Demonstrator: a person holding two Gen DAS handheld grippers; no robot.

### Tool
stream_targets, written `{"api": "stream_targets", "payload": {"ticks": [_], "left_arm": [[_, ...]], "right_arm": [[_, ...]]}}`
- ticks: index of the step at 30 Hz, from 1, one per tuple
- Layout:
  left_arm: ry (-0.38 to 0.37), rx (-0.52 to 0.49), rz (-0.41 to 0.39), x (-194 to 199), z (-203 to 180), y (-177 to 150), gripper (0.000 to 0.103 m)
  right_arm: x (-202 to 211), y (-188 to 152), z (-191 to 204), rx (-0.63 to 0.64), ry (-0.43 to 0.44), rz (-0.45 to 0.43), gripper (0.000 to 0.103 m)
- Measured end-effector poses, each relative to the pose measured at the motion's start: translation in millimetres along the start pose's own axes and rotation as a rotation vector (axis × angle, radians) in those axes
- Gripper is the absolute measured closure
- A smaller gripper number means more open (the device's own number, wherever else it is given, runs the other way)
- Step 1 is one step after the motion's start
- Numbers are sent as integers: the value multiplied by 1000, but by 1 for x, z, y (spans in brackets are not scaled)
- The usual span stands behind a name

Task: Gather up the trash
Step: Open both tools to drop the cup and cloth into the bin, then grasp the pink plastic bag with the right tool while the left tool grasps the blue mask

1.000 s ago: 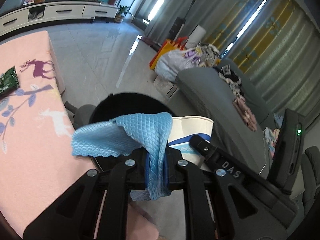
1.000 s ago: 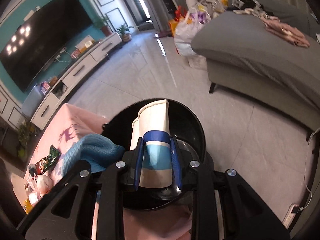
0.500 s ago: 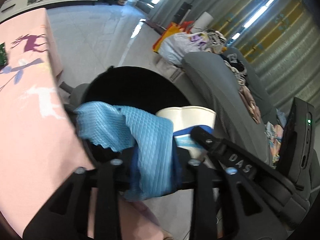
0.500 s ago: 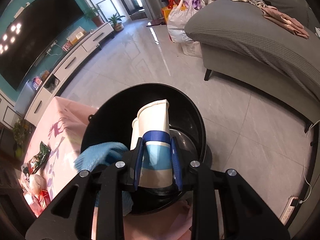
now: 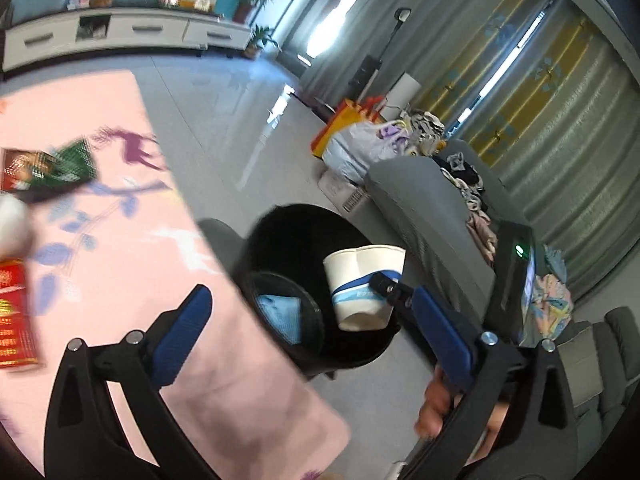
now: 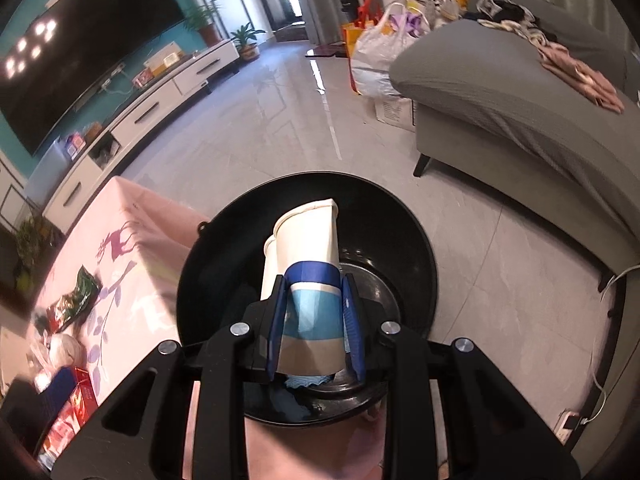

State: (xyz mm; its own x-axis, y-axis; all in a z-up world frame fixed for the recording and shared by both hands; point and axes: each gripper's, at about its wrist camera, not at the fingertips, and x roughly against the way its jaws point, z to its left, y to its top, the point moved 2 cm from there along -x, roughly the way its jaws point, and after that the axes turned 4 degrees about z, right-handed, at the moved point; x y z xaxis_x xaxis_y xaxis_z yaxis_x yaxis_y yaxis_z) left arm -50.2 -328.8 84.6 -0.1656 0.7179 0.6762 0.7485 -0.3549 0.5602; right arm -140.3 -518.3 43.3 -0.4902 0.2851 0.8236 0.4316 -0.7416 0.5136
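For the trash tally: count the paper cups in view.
2, nested: the outer cup is pinched in the right tongs over the black bin; the inner cup's rim peeks out beside it. More may be hidden.

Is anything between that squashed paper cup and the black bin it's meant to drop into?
Nothing visible. The right tool holds the paper cup directly over the open black bin; only a blue cloth lies inside, at the bottom.

Daylight pours in through gaps in the curtains, blown out to white; it streaks as glare across the glossy floor tiles; the left wrist view is motion-blurred, worst on the pink tablecloth; the right wrist view is sharper; the television reflects ceiling lights; both views bow and darken at the corners.
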Motion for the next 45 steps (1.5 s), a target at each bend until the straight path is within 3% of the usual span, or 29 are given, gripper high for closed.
{"api": "stream_targets", "payload": {"ticks": [6, 8, 10, 16, 19, 21, 23, 27, 30, 35, 41, 45], "left_arm": [[134, 24, -33, 60, 42, -8, 3], [200, 46, -37, 80, 65, -15, 3], [245, 82, -57, 98, 85, -22, 3], [401, 217, -177, 171, 156, -53, 3], [516, 310, -256, 207, 189, -70, 3], [556, 390, -324, 231, 218, -81, 3], [600, 459, -340, 244, 241, -88, 3], [618, 624, -375, 267, 295, -102, 3], [627, 712, -386, 277, 314, -113, 3], [593, 747, -421, 293, 324, -117, 3], [692, 705, -393, 291, 324, -119, 3], [724, 727, -389, 294, 336, -123, 3]], "right_arm": [[-8, -5, 22, 57, -55, 32, 72], [-7, -6, 27, 58, -57, 36, 50], [-3, -7, 32, 66, -50, 20, 41], [12, -10, 58, 125, -79, -25, 29], [28, -15, 81, 160, -81, -77, 23], [38, -18, 98, 192, -64, -111, 19], [50, -27, 124, 254, -12, -146, 15], [60, -48, 175, 383, 86, -149, 15], [65, -68, 209, 498, 90, -162, 15], [73, -104, 256, 653, 144, -182, 15], [70, -142, 293, 773, 235, -124, 15], [68, -154, 307, 782, 294, -75, 15]]}}
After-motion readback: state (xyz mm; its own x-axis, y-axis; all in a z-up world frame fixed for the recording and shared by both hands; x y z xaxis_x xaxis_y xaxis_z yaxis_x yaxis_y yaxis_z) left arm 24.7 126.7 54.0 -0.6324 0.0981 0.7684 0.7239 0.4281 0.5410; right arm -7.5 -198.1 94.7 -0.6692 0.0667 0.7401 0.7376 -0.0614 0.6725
